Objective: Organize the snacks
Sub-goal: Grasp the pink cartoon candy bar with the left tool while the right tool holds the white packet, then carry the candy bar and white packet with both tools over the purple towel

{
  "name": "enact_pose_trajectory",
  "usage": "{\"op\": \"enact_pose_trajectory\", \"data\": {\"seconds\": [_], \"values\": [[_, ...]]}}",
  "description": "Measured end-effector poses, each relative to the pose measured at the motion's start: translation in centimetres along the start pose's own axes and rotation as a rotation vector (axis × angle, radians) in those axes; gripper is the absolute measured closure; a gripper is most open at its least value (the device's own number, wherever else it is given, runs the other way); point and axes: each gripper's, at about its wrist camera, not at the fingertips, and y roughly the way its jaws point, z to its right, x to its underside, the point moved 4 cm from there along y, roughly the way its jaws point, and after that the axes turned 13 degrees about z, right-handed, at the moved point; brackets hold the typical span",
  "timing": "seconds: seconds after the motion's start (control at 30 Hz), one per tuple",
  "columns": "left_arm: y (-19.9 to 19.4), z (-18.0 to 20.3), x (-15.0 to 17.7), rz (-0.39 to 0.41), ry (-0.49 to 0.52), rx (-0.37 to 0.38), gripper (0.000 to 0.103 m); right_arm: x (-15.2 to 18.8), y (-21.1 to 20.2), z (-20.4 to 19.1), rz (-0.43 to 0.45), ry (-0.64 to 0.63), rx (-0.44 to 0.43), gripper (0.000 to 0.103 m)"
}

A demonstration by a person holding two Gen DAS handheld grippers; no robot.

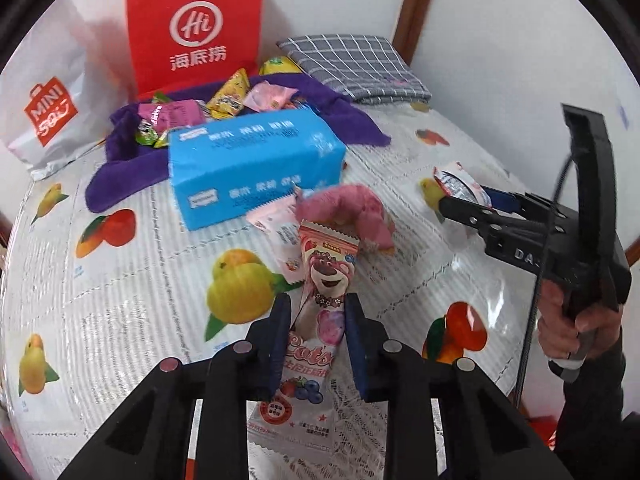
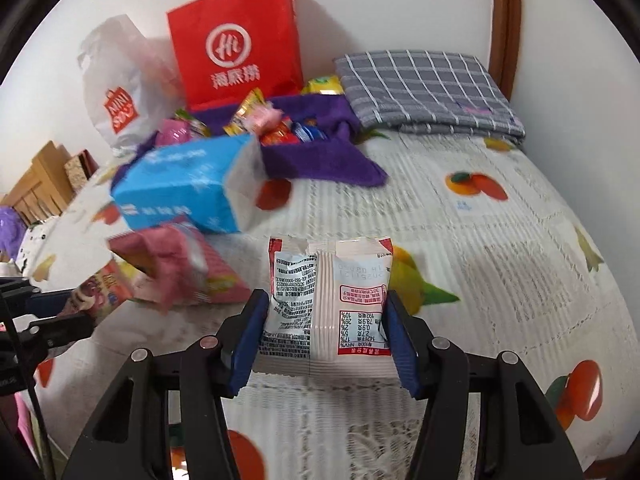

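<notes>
Left gripper [image 1: 316,312] clamps bear wafer [image 1: 320,304]; right gripper [image 2: 324,312] pinches white packet [image 2: 328,300]

Red paper bag [image 2: 236,40]; blue box [image 1: 256,168]; purple towel [image 2: 320,160]; grey checked cloth [image 2: 428,88].

Soft, even daylight fills both views, bright on the white wall [image 2: 400,8] far beyond the fingers, with faint shadows only. Fisheye bending curves every edge into dark corners. In the right wrist view the blue box [image 2: 188,188] ahead-left smears with motion blur.
</notes>
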Motion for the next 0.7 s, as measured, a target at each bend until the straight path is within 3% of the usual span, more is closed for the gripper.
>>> {"op": "enact_pose_trajectory", "data": {"seconds": [0.2, 0.37, 0.7], "values": [[-1.3, -1.4, -1.6, 0.033, -0.034, -0.02, 0.077, -2.1, -1.3, -0.9, 0.036, 0.0, -0.01, 0.046], [-2.2, -2.7, -3.1, 0.052, -0.065, -0.081, 0.077, -3.3, -1.9, -1.6, 0.047, -0.001, -0.027, 0.046], [-3.4, -4.5, -5.5, 0.091, -0.11, -0.098, 0.077, -6.6, -2.2, -4.4, 0.062, -0.027, -0.083, 0.046]]}}
